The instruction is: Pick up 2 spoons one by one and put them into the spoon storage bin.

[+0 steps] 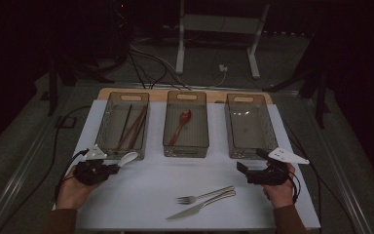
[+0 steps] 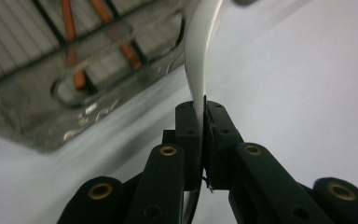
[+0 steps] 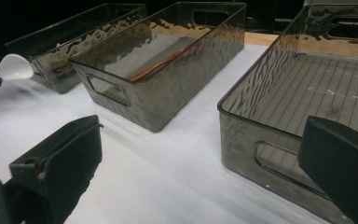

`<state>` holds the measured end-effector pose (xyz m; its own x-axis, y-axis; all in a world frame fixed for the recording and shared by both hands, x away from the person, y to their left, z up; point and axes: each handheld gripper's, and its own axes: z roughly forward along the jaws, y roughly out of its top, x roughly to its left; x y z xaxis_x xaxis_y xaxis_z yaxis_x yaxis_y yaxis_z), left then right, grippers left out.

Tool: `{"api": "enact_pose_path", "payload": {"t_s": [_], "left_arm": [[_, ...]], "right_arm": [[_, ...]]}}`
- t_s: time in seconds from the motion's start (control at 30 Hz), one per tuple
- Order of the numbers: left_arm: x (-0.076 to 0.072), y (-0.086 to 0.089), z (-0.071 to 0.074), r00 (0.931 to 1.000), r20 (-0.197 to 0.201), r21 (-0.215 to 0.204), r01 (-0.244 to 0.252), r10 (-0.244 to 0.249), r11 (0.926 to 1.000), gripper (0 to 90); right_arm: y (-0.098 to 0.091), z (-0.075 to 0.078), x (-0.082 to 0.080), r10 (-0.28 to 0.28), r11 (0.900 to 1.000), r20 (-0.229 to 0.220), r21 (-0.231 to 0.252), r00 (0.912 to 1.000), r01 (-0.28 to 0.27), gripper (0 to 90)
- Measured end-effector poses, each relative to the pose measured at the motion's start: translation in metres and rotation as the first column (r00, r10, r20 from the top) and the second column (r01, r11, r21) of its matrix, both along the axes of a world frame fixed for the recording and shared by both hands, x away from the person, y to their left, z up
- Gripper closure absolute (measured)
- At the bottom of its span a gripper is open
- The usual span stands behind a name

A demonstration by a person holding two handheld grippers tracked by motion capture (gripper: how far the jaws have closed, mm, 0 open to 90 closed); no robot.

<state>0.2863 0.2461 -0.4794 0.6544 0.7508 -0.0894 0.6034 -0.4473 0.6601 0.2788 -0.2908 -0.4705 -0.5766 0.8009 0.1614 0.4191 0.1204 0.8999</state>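
Bins stand in a row of three at the far side of the white-covered bench (image 1: 141,195) in the high view: the left bin (image 1: 124,124) holds chopsticks (image 1: 131,126), the middle bin (image 1: 186,123) holds a reddish spoon (image 1: 181,126), and the right bin (image 1: 250,126) is bare inside. Near the front edge a fork (image 1: 204,195) and a knife (image 1: 200,205) lie side by side, between the two hands. At the left, the left gripper (image 1: 113,167) has its jaws clamped on the handle of a white spoon (image 1: 127,158), whose bowl points toward the near end of the left bin, just in front of it. At the right, the right gripper (image 1: 248,163) sits just in front of the right bin with its jaws apart and nothing between them. The left gripper view shows the two black jaws pressed together on the white spoon (image 2: 201,56), which rises up from them, with the left bin (image 2: 74,93) and its orange sticks up to the left. The right gripper view shows the jaws spread wide over the white cover, the right bin (image 3: 298,107) close ahead, the middle bin (image 3: 168,70) beyond it, and the white spoon's bowl (image 3: 15,66) at the far left.
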Motion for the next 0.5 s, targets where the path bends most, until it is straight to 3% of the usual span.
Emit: {"api": "enact_pose_path", "payload": {"t_s": [0.5], "left_arm": [[0.011,-0.032,0.024,0.9985,0.036,-0.034,0.043,-0.042,0.9985,87.0]], "right_arm": [[-0.002,0.001,0.000,-0.006,1.0000,0.001,0.006,1.0000,0.006,0.0]]}}
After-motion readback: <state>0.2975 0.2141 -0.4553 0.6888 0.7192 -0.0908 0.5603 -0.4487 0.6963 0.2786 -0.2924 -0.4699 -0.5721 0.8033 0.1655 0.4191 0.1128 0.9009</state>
